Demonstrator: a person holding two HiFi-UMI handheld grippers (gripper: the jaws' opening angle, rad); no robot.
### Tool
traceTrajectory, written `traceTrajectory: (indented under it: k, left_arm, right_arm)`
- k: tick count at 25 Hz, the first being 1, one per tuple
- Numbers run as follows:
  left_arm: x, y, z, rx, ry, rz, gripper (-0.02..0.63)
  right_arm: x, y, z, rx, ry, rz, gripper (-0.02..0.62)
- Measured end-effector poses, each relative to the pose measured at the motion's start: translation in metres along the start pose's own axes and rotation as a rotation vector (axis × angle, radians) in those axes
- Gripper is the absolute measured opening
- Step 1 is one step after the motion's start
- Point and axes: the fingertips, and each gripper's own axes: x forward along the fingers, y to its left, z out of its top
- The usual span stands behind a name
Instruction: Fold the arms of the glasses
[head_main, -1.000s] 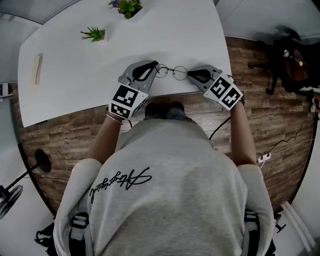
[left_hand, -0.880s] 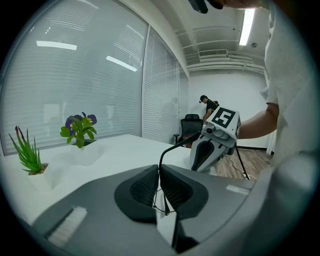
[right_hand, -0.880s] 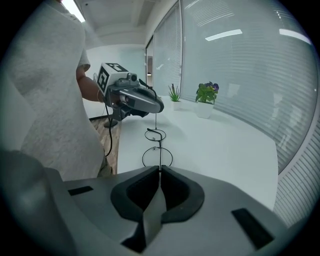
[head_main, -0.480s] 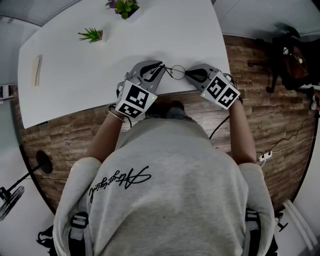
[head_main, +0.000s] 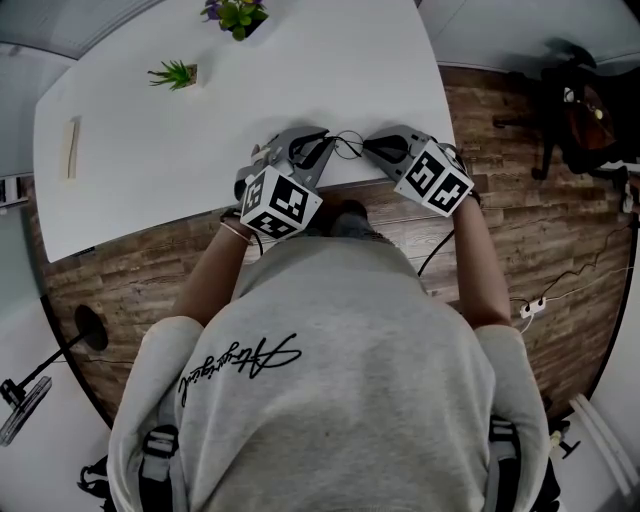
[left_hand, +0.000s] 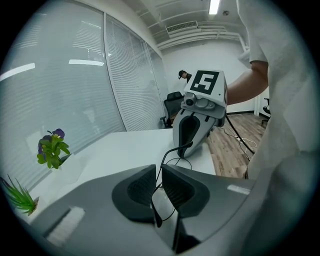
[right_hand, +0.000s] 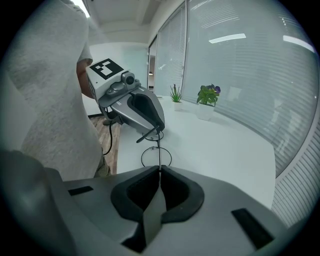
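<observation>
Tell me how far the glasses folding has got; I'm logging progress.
Done: nothing is clearly folded flat yet. In hand: the right gripper is shut on the glasses at the table edge. The left gripper has one arm between its jaws, which have just been opening and stand slightly apart. Left: finishing that fold, then the other side.

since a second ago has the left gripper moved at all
Yes. The left gripper has slid along the table's near edge toward the right gripper, closing the gap; its jaws have just been opening, with the glasses between them.
</observation>
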Motion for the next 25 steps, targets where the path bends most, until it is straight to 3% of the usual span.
traceTrajectory:
  k: [11,25]
  left_arm:
    - [0.008,-0.01,-0.007,0.131,0.075,-0.011,0.029]
    - [0.016,-0.014,-0.013,0.182,0.137,-0.04,0.029]
  right_arm:
    - [0.0,0.0,-0.002,0.0,0.008,0.002,0.015]
    - [0.0,0.001,0.0,0.005,0.0,0.014,0.015]
